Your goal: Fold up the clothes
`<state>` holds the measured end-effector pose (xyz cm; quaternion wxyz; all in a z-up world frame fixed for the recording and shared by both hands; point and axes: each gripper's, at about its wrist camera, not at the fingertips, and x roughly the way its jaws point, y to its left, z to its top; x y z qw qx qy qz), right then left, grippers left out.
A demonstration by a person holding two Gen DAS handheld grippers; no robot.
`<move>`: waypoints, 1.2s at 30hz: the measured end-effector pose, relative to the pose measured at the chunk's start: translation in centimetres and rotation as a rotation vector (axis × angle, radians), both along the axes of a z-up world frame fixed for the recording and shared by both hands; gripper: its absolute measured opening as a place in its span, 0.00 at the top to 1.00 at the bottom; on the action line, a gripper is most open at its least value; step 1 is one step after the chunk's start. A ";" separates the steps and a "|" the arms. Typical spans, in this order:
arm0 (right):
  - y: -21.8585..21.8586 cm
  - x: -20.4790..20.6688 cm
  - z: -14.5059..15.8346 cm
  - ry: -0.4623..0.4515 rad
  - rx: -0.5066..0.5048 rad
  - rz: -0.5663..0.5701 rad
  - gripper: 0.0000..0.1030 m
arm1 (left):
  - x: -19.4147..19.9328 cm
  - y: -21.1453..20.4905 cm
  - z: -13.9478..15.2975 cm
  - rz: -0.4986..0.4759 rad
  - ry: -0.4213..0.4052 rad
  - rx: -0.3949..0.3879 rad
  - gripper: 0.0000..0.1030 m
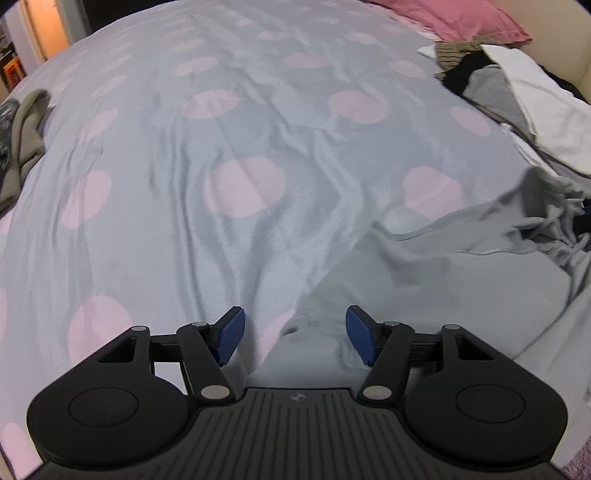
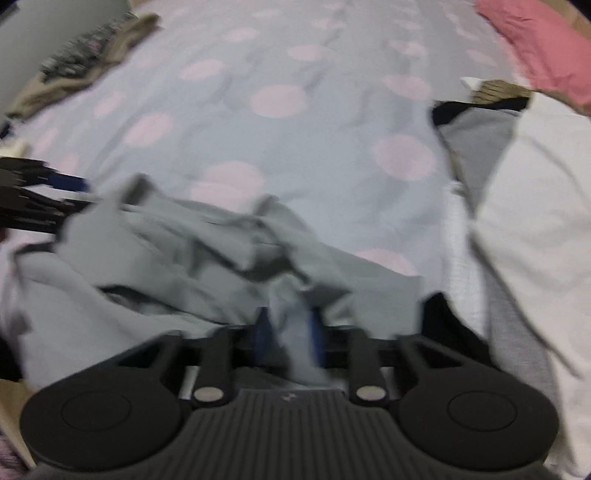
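A crumpled light grey garment [image 1: 436, 266] lies on the bed, spreading from the lower middle to the right of the left wrist view. My left gripper [image 1: 295, 334] hovers over its near edge, jaws apart, with cloth below them but the blue pads [image 1: 231, 334] not pressing on it. In the blurred right wrist view the same grey garment [image 2: 177, 258] is bunched in front. My right gripper [image 2: 288, 339] is shut on a fold of it, the cloth pinched between its blue pads. The left gripper's dark arm [image 2: 33, 199] shows at that view's left edge.
The bed cover [image 1: 240, 129] is pale blue-grey with pink dots. A pile of white, grey, black and striped clothes [image 1: 517, 92] lies at the right, a pink pillow [image 1: 461, 18] behind it. A khaki garment [image 1: 26, 125] sits at the left edge.
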<state>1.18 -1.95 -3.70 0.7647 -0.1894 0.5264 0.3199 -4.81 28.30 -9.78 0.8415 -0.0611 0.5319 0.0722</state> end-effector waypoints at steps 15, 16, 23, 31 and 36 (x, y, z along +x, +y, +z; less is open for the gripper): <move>-3.6 0.2 6.5 -0.224 0.173 -0.133 0.97 | -3.5 0.5 8.7 0.193 -0.326 -0.036 0.97; -3.7 -0.1 7.4 -0.260 0.186 -0.133 0.97 | -4.1 0.6 10.2 0.207 -0.364 -0.019 0.98; -4.5 -1.9 14.8 -0.447 0.316 -0.160 0.97 | -9.5 1.2 21.2 0.280 -0.631 0.076 0.98; -7.7 -4.6 25.5 -0.494 0.516 -0.146 0.97 | -17.4 -0.2 31.8 0.263 -0.830 0.151 0.98; -10.0 -7.2 29.8 -0.458 0.608 -0.084 0.97 | -20.8 0.3 33.3 0.273 -0.828 0.110 0.98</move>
